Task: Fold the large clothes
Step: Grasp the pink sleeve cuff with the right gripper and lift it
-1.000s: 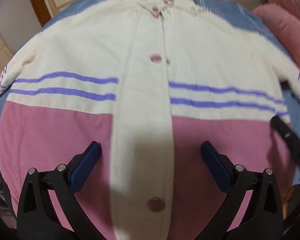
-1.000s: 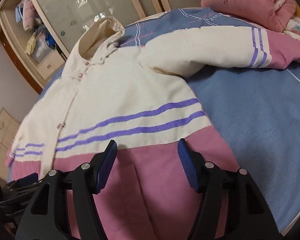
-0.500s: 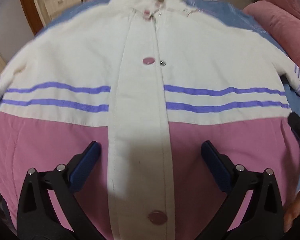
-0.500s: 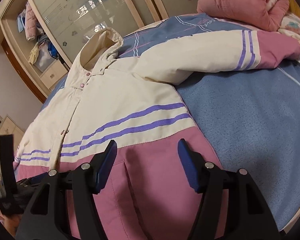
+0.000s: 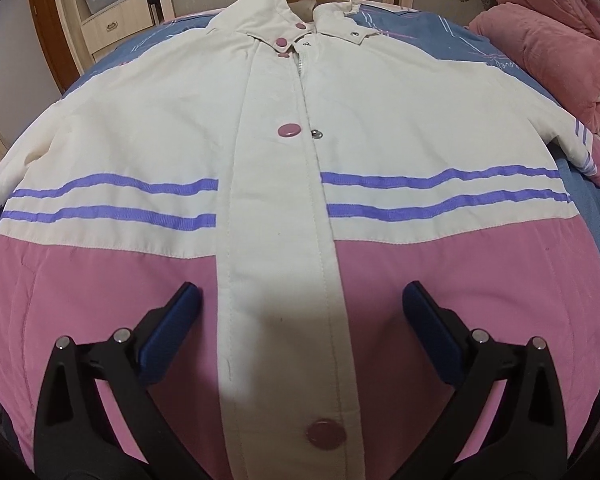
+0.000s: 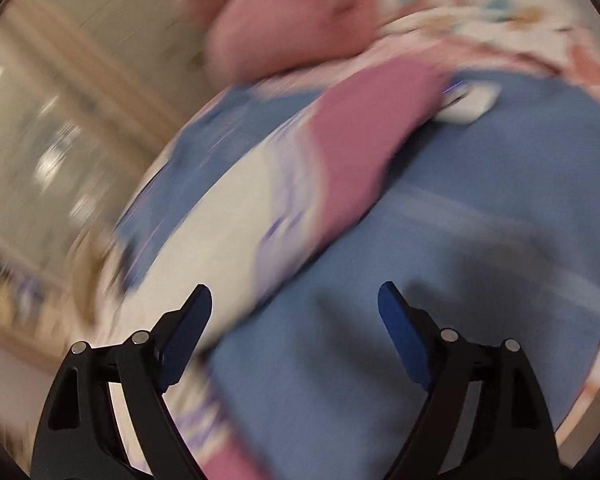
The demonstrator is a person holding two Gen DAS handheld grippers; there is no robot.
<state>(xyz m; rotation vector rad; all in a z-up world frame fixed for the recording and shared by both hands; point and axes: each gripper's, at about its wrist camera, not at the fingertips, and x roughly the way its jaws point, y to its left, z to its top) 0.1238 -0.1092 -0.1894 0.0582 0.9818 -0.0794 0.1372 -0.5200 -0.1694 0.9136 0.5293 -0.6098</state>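
Note:
A cream and pink jacket (image 5: 276,184) with two purple stripes lies face up, buttoned, on a blue bedsheet (image 5: 588,216). Its hood points away from me. My left gripper (image 5: 300,304) is open and empty, hovering over the pink lower front, astride the cream button placket. The right wrist view is motion-blurred. It shows the jacket's right sleeve (image 6: 284,200) with its pink cuff stretched out across the blue sheet (image 6: 440,280). My right gripper (image 6: 294,300) is open and empty above the sheet beside that sleeve.
A pink quilt (image 5: 556,48) is piled at the far right of the bed, also blurred in the right wrist view (image 6: 284,28). Wooden wardrobes with glass doors (image 5: 112,12) stand behind the bed. A small white object (image 6: 468,104) lies near the cuff.
My right gripper has swung fast to the right, from over the jacket's pink hem to beside the outstretched sleeve. My left gripper has shifted slightly; the jacket lies as before.

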